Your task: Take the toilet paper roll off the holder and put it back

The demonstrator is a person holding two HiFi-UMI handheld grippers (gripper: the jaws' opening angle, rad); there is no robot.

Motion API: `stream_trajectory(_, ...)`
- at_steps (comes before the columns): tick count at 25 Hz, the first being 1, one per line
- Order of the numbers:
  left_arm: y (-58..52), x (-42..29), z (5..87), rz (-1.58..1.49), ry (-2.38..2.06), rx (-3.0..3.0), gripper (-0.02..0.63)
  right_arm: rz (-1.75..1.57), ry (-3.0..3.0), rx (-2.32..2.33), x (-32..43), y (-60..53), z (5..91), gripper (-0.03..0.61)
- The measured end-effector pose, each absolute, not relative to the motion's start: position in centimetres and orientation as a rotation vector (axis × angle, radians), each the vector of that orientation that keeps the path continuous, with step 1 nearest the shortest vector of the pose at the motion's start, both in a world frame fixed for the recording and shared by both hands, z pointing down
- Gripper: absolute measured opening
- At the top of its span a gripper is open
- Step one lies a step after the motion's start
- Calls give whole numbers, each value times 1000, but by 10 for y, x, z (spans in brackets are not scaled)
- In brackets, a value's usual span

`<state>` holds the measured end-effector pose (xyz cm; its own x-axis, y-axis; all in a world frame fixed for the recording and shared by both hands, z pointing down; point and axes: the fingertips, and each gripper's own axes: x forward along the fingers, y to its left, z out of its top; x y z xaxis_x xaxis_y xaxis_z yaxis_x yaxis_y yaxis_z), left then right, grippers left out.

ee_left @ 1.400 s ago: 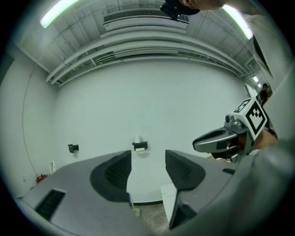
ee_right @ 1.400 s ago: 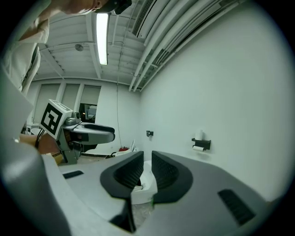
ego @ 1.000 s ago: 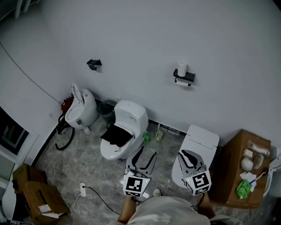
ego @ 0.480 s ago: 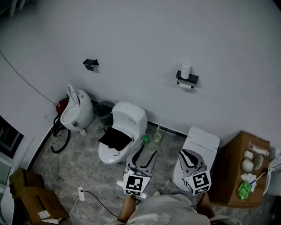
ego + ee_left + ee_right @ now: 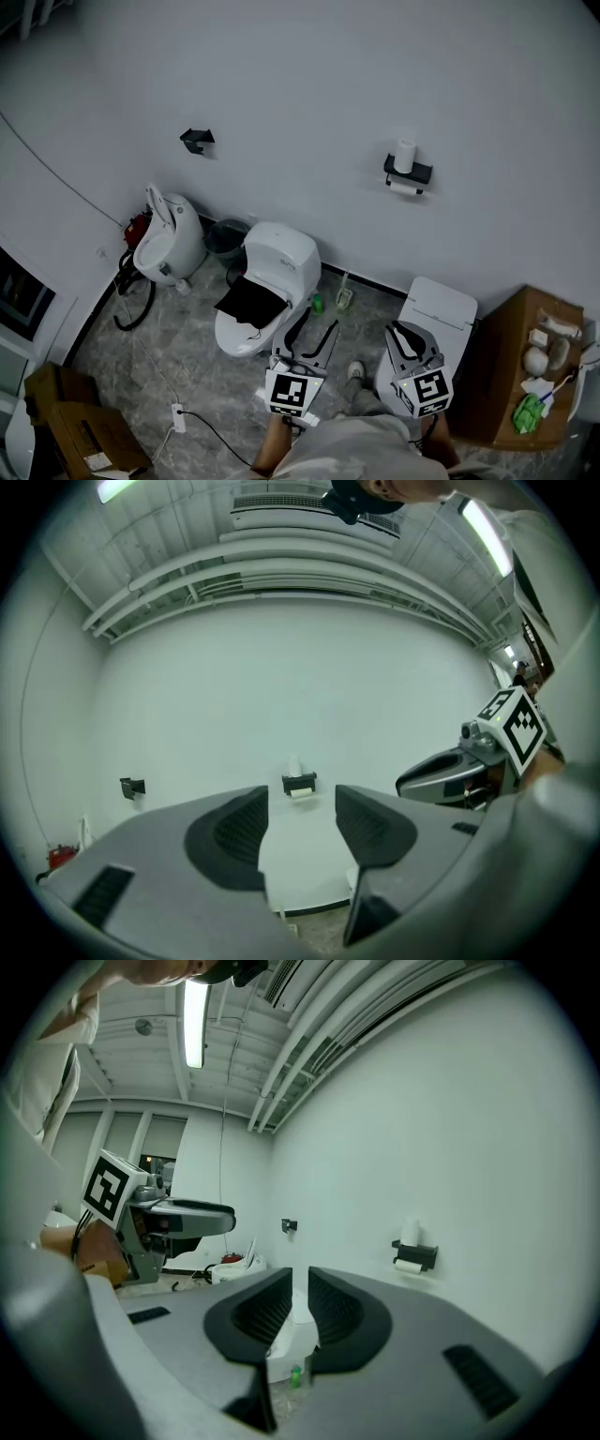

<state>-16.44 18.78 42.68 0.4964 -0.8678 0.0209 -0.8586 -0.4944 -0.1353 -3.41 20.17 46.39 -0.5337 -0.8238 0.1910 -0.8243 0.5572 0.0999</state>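
A black toilet paper holder (image 5: 409, 174) hangs on the white wall, far ahead of both grippers. A white roll (image 5: 404, 155) stands upright on top of it, and a second roll (image 5: 405, 188) hangs beneath. The left gripper view shows the holder (image 5: 299, 784) small between the jaws. In the right gripper view the holder (image 5: 418, 1254) lies right of the jaws. My left gripper (image 5: 312, 336) is open with nothing between its fingers. My right gripper (image 5: 410, 339) is level over a toilet, its jaws almost together and empty.
A white toilet (image 5: 281, 261) with a dark cloth on its seat stands left of centre. Another toilet (image 5: 448, 304) is below the right gripper, and a third fixture (image 5: 172, 241) is at the far left. A wooden cabinet (image 5: 502, 361), cardboard boxes (image 5: 80, 427) and a floor cable (image 5: 202, 414) lie around.
Both grippers and the person have moved nearer the wall. The toilets have slid down in the head view, and a shoe has come into view between the grippers.
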Motion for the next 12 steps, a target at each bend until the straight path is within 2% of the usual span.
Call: stream_trajectory(12,110,-155,426,-154,1515,-2617,232,16,-2585,1386,-26,116,467,48)
